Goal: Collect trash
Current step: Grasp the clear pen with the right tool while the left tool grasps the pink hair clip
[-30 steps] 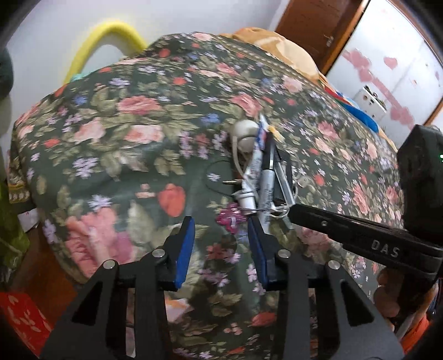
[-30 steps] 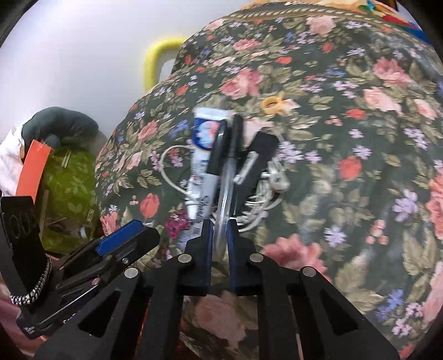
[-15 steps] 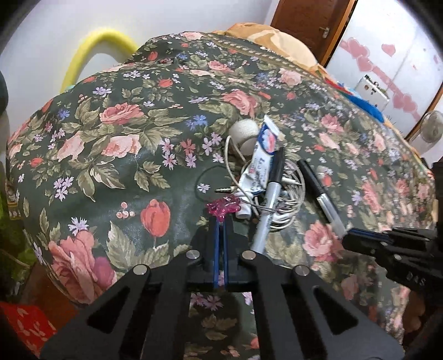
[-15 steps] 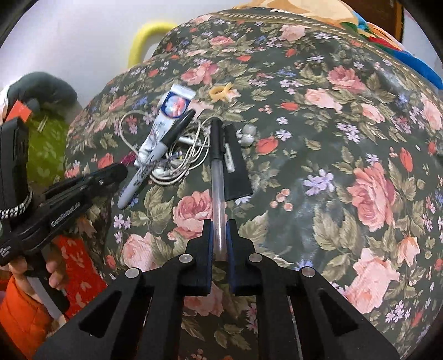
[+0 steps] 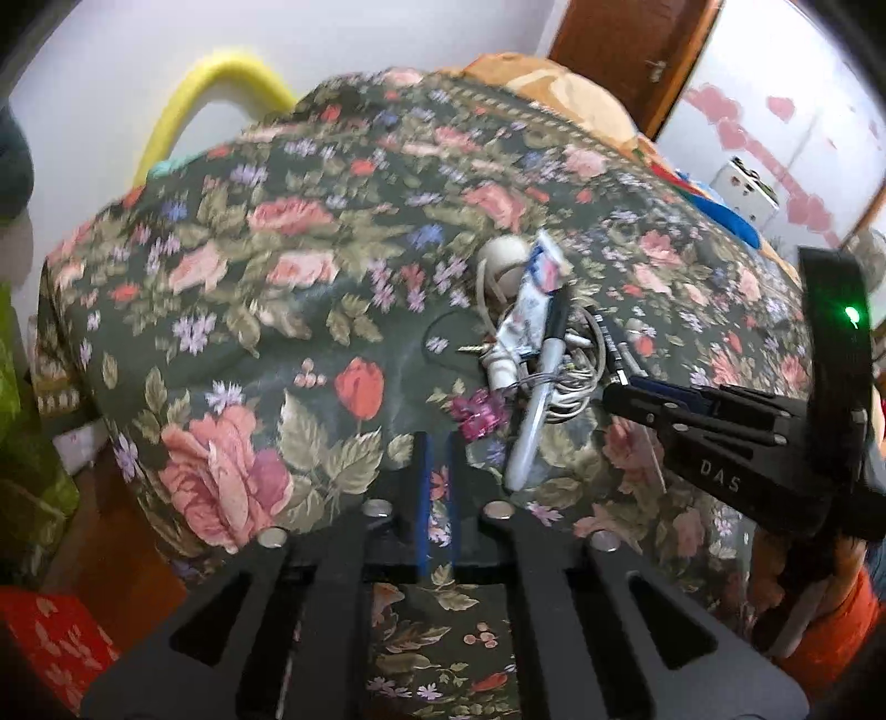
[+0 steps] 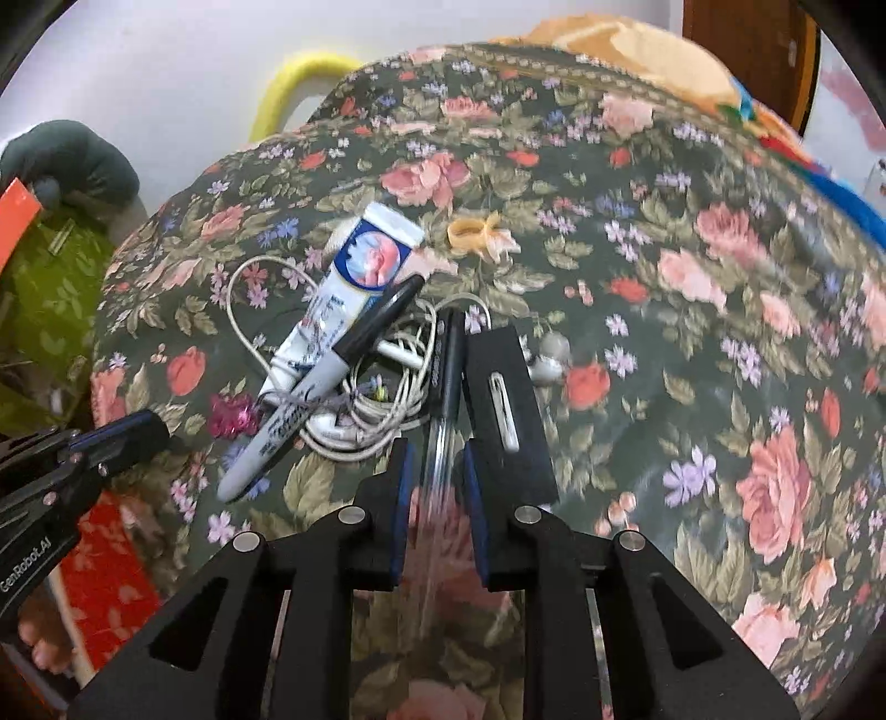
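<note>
A pile lies on the floral bedspread (image 6: 720,387): a white tube (image 6: 354,288), a grey marker (image 6: 310,399), white earphone cables (image 6: 382,415), a clear pen with a black cap (image 6: 443,387), a black flat case (image 6: 506,410), a pink wrapper (image 6: 232,415). My right gripper (image 6: 437,459) stands open around the clear pen's barrel, the pads apart from it. My left gripper (image 5: 436,443) is nearly shut and empty, just short of the pink wrapper (image 5: 479,412). The pile also shows in the left wrist view (image 5: 531,332).
A yellow rubber band (image 6: 470,232) lies beyond the pile. A yellow hoop (image 5: 221,83) stands at the wall. Green bags (image 6: 50,277) and red cloth (image 5: 50,648) lie beside the bed edge on the left. A brown door (image 5: 626,50) is at the back.
My right gripper, shut on the clear pen before, has opened and the pen lies between its pads. My left gripper has closed from wide open; the pink wrapper lies ahead of it.
</note>
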`<move>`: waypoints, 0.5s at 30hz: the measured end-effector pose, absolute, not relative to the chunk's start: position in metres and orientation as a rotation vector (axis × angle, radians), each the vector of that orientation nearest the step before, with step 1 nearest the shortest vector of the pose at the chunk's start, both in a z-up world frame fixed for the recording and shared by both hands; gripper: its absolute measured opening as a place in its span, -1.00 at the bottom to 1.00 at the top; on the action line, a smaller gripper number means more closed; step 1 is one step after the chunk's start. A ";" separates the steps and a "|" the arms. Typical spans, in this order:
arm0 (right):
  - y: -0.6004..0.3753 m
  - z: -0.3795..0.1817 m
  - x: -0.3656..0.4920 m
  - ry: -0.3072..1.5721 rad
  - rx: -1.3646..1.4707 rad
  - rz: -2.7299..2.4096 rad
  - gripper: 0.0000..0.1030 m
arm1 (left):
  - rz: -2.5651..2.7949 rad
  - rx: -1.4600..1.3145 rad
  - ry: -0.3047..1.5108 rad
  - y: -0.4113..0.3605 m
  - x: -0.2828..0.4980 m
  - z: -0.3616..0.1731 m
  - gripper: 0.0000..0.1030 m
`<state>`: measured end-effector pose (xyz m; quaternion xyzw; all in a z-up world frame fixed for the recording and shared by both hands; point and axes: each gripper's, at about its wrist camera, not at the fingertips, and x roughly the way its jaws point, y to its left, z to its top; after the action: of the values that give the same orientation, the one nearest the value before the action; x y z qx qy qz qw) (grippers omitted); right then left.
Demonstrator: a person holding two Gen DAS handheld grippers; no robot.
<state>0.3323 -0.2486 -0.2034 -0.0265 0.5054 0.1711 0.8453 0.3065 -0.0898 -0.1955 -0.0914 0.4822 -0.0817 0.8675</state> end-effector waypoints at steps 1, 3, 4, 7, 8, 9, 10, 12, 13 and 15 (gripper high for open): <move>-0.246 -0.204 0.332 1.049 -0.080 0.356 -0.67 | -0.182 -0.214 1.019 -0.089 0.309 -0.198 -0.86; -0.241 -0.205 0.329 1.027 -0.126 0.348 -0.77 | -0.204 -0.244 1.036 -0.089 0.316 -0.200 -0.66; -0.241 -0.206 0.327 1.021 -0.137 0.345 -0.82 | -0.206 -0.254 1.043 -0.091 0.320 -0.201 -0.61; -0.248 -0.203 0.327 1.021 -0.101 0.353 -0.83 | -0.214 -0.254 1.034 -0.100 0.325 -0.201 -0.53; -0.251 -0.201 0.326 1.021 -0.089 0.351 -0.84 | -0.212 -0.245 1.030 -0.103 0.326 -0.201 -0.53; -0.255 -0.199 0.324 1.020 -0.077 0.348 -0.84 | -0.205 -0.228 1.024 -0.108 0.328 -0.202 -0.52; -0.259 -0.197 0.323 1.017 -0.063 0.341 -0.84 | -0.201 -0.210 1.023 -0.112 0.330 -0.203 -0.50; -0.266 -0.194 0.320 1.017 -0.042 0.335 -0.84 | -0.183 -0.171 1.036 -0.118 0.333 -0.208 -0.42; -0.271 -0.192 0.317 1.016 -0.032 0.326 -0.84 | -0.161 -0.149 1.040 -0.121 0.335 -0.211 -0.42; -0.281 -0.187 0.313 1.005 -0.013 0.307 -0.84 | -0.115 -0.135 1.045 -0.124 0.336 -0.214 -0.42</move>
<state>0.3126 -0.2806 -0.1868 -0.0062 0.4795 0.1464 0.8652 0.3363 -0.1238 -0.2141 -0.0643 0.4983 -0.0548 0.8629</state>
